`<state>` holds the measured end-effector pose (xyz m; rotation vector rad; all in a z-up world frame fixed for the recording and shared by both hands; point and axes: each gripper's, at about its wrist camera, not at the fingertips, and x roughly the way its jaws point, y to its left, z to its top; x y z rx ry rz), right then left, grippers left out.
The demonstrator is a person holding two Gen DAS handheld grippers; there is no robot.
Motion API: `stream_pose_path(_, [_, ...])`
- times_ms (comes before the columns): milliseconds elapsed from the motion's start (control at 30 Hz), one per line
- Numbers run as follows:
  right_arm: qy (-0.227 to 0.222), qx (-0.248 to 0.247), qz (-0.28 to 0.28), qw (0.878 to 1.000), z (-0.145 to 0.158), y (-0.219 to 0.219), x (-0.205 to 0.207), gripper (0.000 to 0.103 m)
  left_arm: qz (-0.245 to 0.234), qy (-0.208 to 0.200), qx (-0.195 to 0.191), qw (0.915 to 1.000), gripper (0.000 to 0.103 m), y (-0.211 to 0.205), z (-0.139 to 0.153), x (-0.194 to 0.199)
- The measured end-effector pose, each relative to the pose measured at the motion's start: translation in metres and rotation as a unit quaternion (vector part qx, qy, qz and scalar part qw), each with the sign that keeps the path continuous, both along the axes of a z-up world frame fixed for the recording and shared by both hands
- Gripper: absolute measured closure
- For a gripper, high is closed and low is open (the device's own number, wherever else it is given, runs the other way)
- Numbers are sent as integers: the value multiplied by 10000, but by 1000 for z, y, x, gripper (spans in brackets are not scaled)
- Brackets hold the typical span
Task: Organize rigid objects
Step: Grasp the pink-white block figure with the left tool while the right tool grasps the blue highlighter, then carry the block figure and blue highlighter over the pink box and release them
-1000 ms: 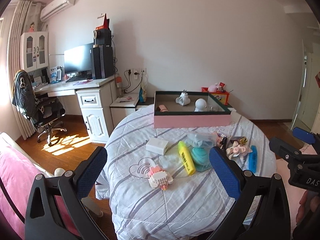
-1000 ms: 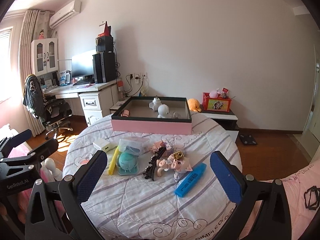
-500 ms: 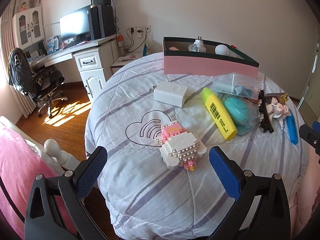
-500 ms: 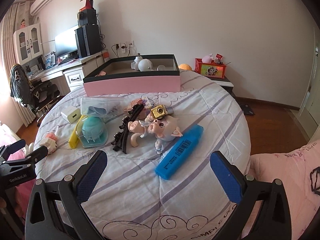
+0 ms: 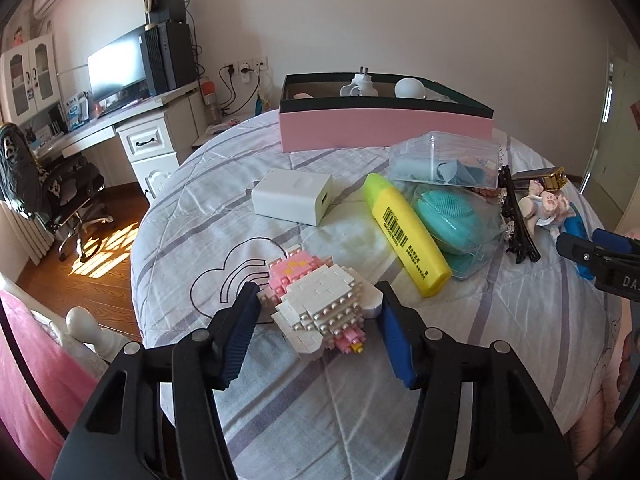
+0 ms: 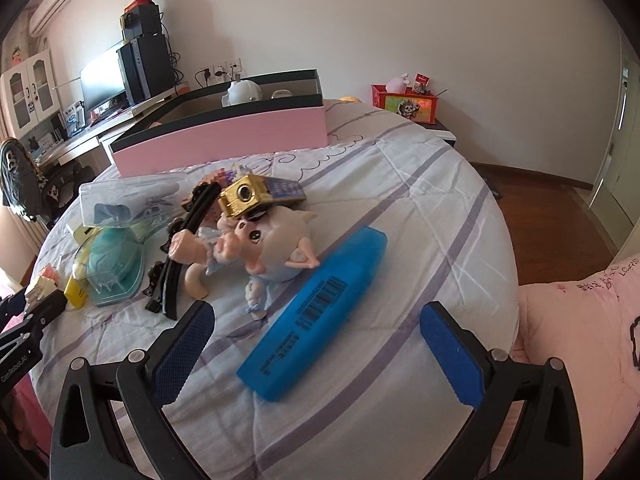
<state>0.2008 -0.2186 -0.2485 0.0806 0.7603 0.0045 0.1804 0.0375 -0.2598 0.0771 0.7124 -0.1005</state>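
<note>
Lying on a round table (image 5: pixel 320 400) with a striped cloth: a block toy (image 5: pixel 320 304), white charger (image 5: pixel 294 197), yellow marker (image 5: pixel 406 234), blue marker (image 6: pixel 316 316). Sitting at the back: a pink box (image 5: pixel 384 130).

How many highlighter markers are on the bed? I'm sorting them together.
2: a yellow highlighter beside the teal brush, and a blue highlighter beside the pig figurine. Clutter may hide more.

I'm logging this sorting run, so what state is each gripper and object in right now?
left gripper: jaws close around the brick figure, contact unclear
brick figure: lying on the bed cover
right gripper: open above the blue highlighter
blue highlighter: lying flat, capped
yellow highlighter: lying flat, capped
pink box: open, holding items
</note>
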Motion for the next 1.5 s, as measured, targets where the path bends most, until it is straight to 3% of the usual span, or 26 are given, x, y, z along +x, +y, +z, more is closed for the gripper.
stream_pose_path(33, [36, -106, 71, 9999, -2, 0, 2, 23, -27, 4, -10, 10000, 44, -2, 1, 0])
stream_pose_path(233, [23, -114, 325, 9994, 1, -3, -4, 45, -179, 45, -4, 9998, 44, -9, 1, 2])
stream_pose_path(433, [-90, 227, 190, 9995, 6, -16, -15, 45, -204, 75, -13, 9998, 44, -11, 0, -2])
stream_pose_path(600, [-19, 12, 191, 9998, -1, -14, -1, 51, -188, 67, 8, 9998, 44, -13, 0, -3])
stream_pose_path(767, [-79, -85, 284, 9995, 0, -17, 11, 77, -255, -37, 16, 9997, 44, -19, 8, -3])
stream_pose_path(1000, [-295, 152, 346, 9988, 16, -23, 1, 78, -384, -257, -79, 9989, 44, -22, 29, -2])
stream_pose_path(1200, [-617, 173, 420, 9971, 45, -24, -6, 88, -497, -432, -243, 9975, 44, -20, 50, 1])
stream_pose_path(1500, [-598, 360, 435, 9966, 38, -28, 6, 88, -539, -474, -315, 9969, 44, -21, 58, 8])
